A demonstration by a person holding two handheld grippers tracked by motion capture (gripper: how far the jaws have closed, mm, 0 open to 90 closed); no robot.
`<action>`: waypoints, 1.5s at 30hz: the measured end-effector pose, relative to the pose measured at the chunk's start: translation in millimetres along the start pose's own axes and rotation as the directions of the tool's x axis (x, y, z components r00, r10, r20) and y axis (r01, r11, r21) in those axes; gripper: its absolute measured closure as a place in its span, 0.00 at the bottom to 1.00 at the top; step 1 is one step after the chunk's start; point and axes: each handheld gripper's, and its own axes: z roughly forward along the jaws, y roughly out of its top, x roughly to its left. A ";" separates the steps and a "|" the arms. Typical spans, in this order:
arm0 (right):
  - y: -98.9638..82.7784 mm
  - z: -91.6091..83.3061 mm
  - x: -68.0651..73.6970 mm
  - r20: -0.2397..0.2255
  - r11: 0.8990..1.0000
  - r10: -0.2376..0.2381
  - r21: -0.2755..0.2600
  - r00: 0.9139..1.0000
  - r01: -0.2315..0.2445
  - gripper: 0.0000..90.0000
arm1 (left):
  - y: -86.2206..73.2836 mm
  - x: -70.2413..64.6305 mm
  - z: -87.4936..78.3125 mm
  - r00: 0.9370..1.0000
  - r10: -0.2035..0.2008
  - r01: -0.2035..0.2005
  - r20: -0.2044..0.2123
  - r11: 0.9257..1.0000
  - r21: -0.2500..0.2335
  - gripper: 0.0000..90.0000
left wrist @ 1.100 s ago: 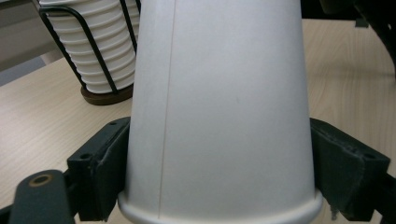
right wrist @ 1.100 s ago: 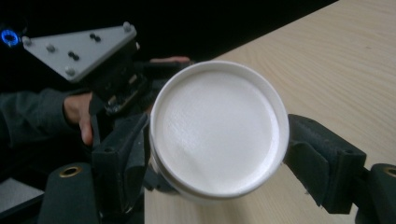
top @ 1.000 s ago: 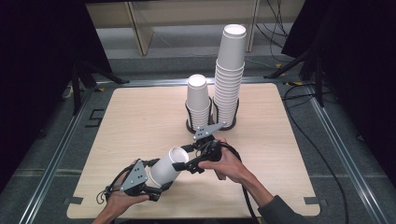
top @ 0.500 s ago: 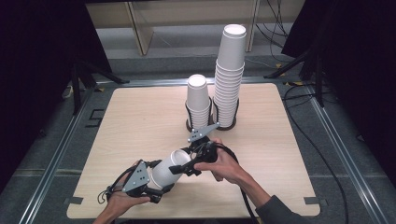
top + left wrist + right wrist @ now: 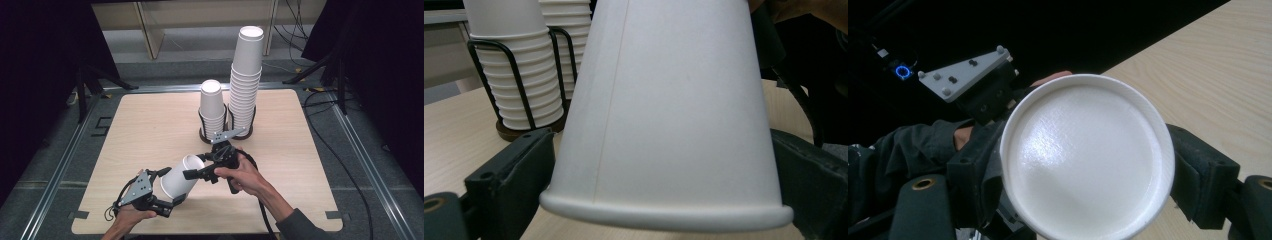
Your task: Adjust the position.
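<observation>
1. Paper cup point(image 5: 181, 176): white, lying tilted above the near part of the table, held between the two grippers. Its rolled rim point(image 5: 664, 212) points toward the left gripper and its closed base point(image 5: 1088, 160) toward the right gripper.
2. Left gripper point(image 5: 167, 200): in the person's left hand point(image 5: 131, 217) at the near left edge of the table, grey three-cornered plate on top. Its jaws have just been opening; in the left gripper view the cup's rim end lies between them, the left jaw standing slightly clear of the wall, so no firm grip is evident.
3. Right gripper point(image 5: 192, 173): in the person's right hand point(image 5: 245, 175), pointing left toward the cup. In the right gripper view its two black jaws sit against opposite sides of the cup's base, clamped on it.
4. Table point(image 5: 150, 125): light wood top with rounded corners.
5. Wire cup holder point(image 5: 202, 131): black, near the table's centre, beyond the right hand.
6. Short cup stack point(image 5: 212, 105): white nested cups, upside down, in the holder's left side.
7. Tall cup stack point(image 5: 246, 75): white nested cups, just beside the short one on its right, standing well higher.
</observation>
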 end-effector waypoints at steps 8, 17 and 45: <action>-0.3 0.4 0.8 0.008 1.000 -0.003 0.004 1.000 0.003 0.28 | 3.1 0.3 -2.1 0.999 0.036 -0.037 0.002 0.999 0.037 0.09; 0.8 1.8 6.7 0.069 0.986 -0.149 0.089 0.986 0.142 0.25 | 4.7 -0.9 -1.8 0.992 0.122 -0.120 -0.008 0.985 0.120 0.15; -2.0 13.0 9.3 0.035 0.951 -0.192 0.252 0.981 0.177 0.26 | 5.3 -8.2 1.1 0.976 0.215 -0.216 0.030 0.961 0.171 0.11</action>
